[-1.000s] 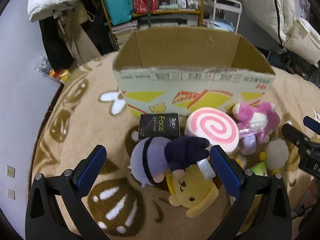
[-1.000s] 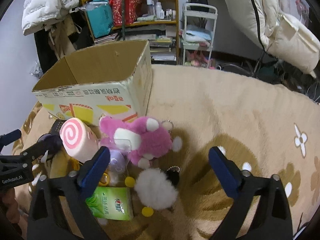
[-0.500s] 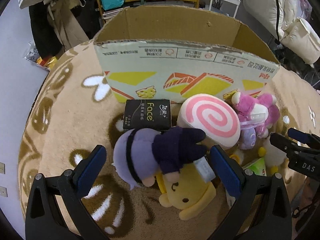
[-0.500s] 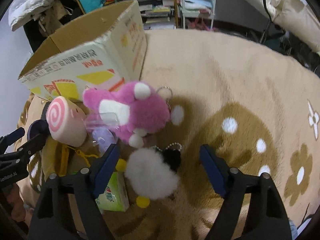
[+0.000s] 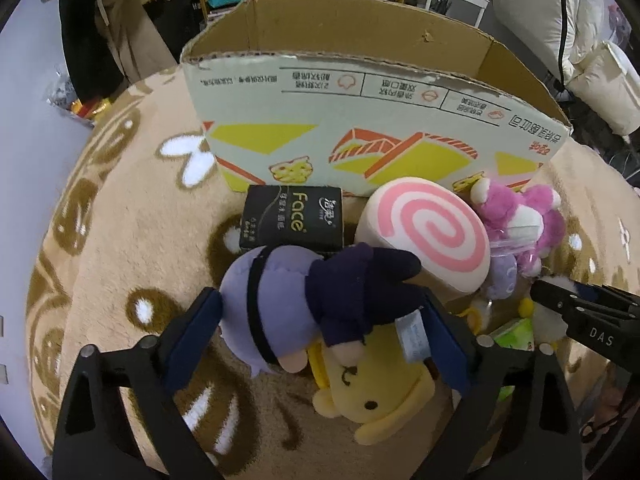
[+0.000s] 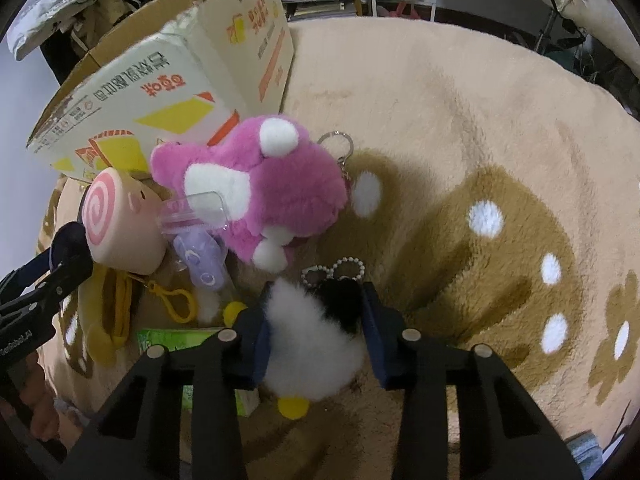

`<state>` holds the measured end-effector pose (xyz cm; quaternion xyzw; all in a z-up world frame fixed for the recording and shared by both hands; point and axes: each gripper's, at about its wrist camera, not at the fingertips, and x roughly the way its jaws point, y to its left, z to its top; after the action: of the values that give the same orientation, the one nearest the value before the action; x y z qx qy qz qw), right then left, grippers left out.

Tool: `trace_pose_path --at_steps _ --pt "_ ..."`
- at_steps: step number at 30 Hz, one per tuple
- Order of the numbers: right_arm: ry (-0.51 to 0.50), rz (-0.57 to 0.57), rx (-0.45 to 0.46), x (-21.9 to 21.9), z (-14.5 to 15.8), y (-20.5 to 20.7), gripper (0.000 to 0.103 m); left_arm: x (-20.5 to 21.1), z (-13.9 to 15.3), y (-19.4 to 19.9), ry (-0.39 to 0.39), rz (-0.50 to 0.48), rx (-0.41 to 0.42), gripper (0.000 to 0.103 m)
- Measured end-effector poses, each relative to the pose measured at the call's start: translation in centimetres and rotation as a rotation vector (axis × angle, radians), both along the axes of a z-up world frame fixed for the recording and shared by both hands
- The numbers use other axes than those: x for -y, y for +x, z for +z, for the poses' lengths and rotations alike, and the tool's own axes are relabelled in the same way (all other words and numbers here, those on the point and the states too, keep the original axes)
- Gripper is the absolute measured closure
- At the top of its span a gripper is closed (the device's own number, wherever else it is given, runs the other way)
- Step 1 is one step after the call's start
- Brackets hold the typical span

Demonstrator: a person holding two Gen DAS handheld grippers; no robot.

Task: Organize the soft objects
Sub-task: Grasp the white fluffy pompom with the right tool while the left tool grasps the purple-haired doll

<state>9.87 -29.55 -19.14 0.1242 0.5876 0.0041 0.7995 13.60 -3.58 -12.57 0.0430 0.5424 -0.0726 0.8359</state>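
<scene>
A purple-haired doll in dark clothes lies across a yellow plush on the rug. My left gripper straddles the doll, jaws closing, and its pads touch the doll's head and legs. Behind the doll lie a pink swirl roll cushion and a pink plush with a keyring. My right gripper is closing, and its pads press both sides of a white fluffy toy with a black patch and a bead chain. The open cardboard box stands just behind the pile.
A black tissue pack leans at the box's foot. A green tissue pack and a lilac toy in a clear case lie among the plush. The tan rug stretches right. Shelves, coats and pillows stand beyond.
Both grippers have sunk toward the toys. The right jaws have closed from wide open onto the white fluffy toy. The left jaws have narrowed slightly around the doll.
</scene>
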Motion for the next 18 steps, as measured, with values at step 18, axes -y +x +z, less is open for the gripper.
trace_pose_path --at_steps 18 --pt "0.043 -0.007 -0.086 0.6 -1.4 -0.8 0.049 -1.3 0.3 -0.3 -0.049 0.068 -0.001 0.021"
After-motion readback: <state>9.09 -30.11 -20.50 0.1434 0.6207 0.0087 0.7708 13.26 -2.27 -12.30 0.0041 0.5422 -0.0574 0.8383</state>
